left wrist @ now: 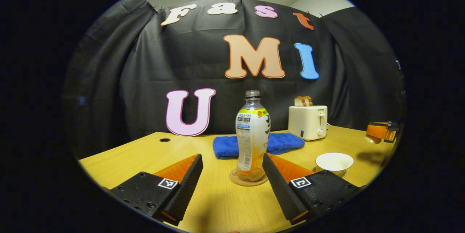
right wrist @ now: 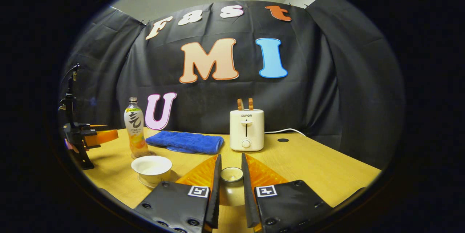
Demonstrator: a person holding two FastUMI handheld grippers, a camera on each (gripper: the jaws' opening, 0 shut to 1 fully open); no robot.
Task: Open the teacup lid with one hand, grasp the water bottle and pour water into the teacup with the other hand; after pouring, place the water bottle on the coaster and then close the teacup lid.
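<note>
A clear water bottle (left wrist: 252,138) with no cap stands upright on a round cork coaster (left wrist: 236,179) in the left gripper view. My left gripper (left wrist: 232,160) is open, its fingers on either side of the bottle; the left finger is well clear of it. The white teacup (left wrist: 334,162) sits uncovered to the right. In the right gripper view my right gripper (right wrist: 230,155) is shut on the teacup lid (right wrist: 231,175), held above the table. The teacup (right wrist: 152,165) rests on its saucer at lower left, with the bottle (right wrist: 135,129) behind it and the left gripper (right wrist: 87,136) beside it.
A folded blue towel (right wrist: 185,142) lies behind the bottle. A white toaster (right wrist: 247,129) with bread slices stands at the back, its cord trailing right. The wooden table (right wrist: 319,164) has cable holes near the wall. The right gripper (left wrist: 381,131) shows at the far right.
</note>
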